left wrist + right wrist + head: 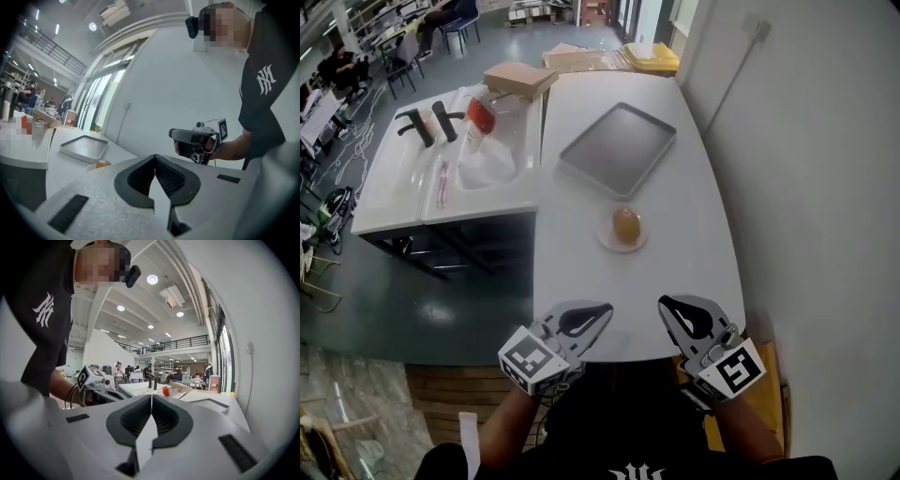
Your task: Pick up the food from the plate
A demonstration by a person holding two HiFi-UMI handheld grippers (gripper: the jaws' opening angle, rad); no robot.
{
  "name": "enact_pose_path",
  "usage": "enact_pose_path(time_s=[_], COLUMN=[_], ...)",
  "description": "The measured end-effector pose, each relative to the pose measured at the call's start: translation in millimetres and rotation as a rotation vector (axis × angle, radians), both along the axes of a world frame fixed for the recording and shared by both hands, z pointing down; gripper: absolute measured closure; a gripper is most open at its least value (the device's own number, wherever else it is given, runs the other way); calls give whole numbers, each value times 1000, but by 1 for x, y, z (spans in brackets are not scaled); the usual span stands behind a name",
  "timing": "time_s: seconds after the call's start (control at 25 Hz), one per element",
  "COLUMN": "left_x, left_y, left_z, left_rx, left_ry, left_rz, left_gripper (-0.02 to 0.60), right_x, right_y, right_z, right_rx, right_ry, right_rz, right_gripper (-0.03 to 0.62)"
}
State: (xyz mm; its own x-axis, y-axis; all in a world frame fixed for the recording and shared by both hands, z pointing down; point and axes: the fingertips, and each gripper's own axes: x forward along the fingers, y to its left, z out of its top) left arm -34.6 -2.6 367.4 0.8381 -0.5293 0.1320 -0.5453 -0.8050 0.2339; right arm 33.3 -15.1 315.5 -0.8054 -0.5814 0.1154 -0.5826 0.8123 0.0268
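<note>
White tabletop (581,262) runs from us toward the far end of the room, along the wall at right. About halfway out sits the food (625,225) we are after: one rounded, golden-brown piece in the middle of a small pale plate (604,239). Just beyond the plate lies an empty grey tray (619,148), set at an angle, close to it but not touching. We judge it a likely landing place, though the task speaks only of the lift. At the near edge we hold the left gripper (584,320) and the right gripper (687,315) side by side with a gap between them, both aimed roughly level toward the far end. Each gripper's own view shows its two ribbed pads (169,176) pressed flat together with nothing caught between them, so both are empty. Plate and food lie well ahead of both tips, on a line that falls between the two grippers. That leaves either hand free to make the reach, and nothing stands in the way on the bare table. We read this as the opening of the approach. Whichever gripper goes must spread its jaws before closing on the piece, and a rounded morsel on a shallow plate could roll or squash under a careless pinch. To the left, a separate white basin unit (403,187) and a cardboard box (520,80) stand apart from the job.
</note>
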Motion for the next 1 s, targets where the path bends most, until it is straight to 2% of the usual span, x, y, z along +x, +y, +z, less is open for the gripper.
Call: enact_pose_path(time_s=[0.24,0.52,1.0], left_x=[0,-6,-8], left_y=[-30,-75,-148], left_z=[6,27,69], left_rx=[-32,-66,-147], left_ry=[-9,-17,-40], left_rz=[-31,-41,-47], left_gripper=[574,574,574], right_x=[7,-5,-6], right_y=[-42,-96,-157], right_z=[21,47,79], right_rx=[-35,-59,-99], right_ry=[4,10,13], right_rz=[-8,-23,-24], right_gripper=[588,586,586])
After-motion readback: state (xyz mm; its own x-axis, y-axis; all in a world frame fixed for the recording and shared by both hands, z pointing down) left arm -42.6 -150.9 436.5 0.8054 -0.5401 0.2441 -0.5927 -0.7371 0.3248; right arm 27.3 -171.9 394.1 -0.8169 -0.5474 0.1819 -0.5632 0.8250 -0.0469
